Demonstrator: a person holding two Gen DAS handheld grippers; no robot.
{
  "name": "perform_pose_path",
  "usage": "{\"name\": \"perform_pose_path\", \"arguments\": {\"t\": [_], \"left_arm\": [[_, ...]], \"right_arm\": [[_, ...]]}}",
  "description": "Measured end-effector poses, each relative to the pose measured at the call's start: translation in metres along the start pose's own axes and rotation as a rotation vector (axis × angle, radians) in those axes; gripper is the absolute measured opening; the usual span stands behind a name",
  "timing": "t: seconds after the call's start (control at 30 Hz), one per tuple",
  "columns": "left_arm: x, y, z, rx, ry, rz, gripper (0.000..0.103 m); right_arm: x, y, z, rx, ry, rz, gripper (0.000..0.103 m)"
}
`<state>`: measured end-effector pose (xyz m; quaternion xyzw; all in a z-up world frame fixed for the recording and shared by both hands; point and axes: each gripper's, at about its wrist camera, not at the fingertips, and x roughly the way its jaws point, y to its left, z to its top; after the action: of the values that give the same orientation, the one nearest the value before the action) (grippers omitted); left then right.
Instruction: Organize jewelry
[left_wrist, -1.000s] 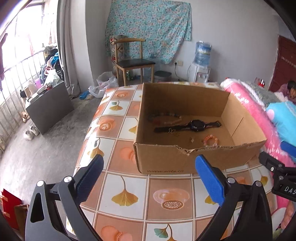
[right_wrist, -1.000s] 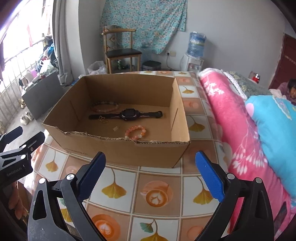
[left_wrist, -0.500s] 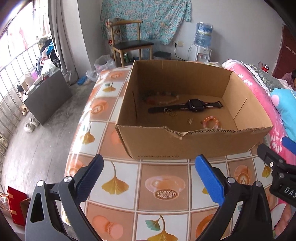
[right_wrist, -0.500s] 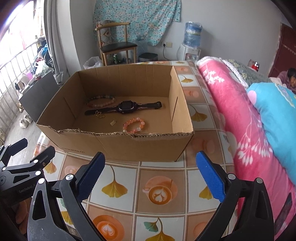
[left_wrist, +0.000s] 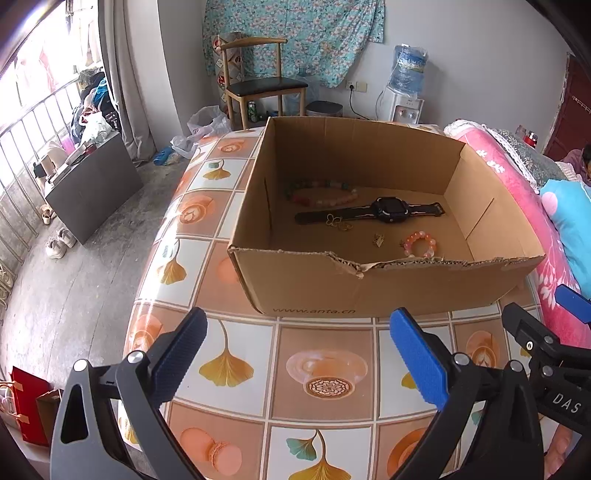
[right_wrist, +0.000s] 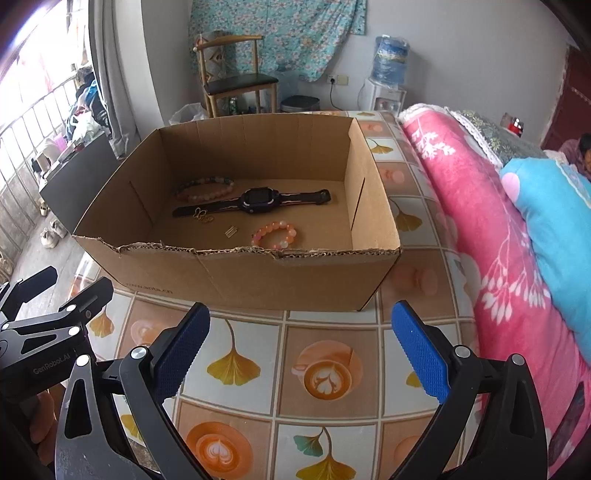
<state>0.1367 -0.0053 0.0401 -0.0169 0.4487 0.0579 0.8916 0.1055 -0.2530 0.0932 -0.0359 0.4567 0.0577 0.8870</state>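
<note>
Jewelry (left_wrist: 417, 244) lies in the cardboard box (left_wrist: 332, 291), beyond both grippers' empty, spread jaws.

"www.anta.cn" printed on the front wall of the cardboard box (left_wrist: 314, 311), "DAS" in white on the black body of the right gripper (left_wrist: 567, 406), "GenRobot.AI" on the black body of the left gripper (right_wrist: 50, 363)
</note>
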Motion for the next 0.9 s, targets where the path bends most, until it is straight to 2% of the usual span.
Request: {"name": "perform_pose_path", "arguments": {"t": [0.9], "left_arm": [[0.0031, 0.0008, -0.0005, -0.01, 0.014, -0.013, 0.097]], "right_arm": [[0.0006, -0.0023, 0.0001, 0.01, 0.007, 0.005, 0.095]]}}
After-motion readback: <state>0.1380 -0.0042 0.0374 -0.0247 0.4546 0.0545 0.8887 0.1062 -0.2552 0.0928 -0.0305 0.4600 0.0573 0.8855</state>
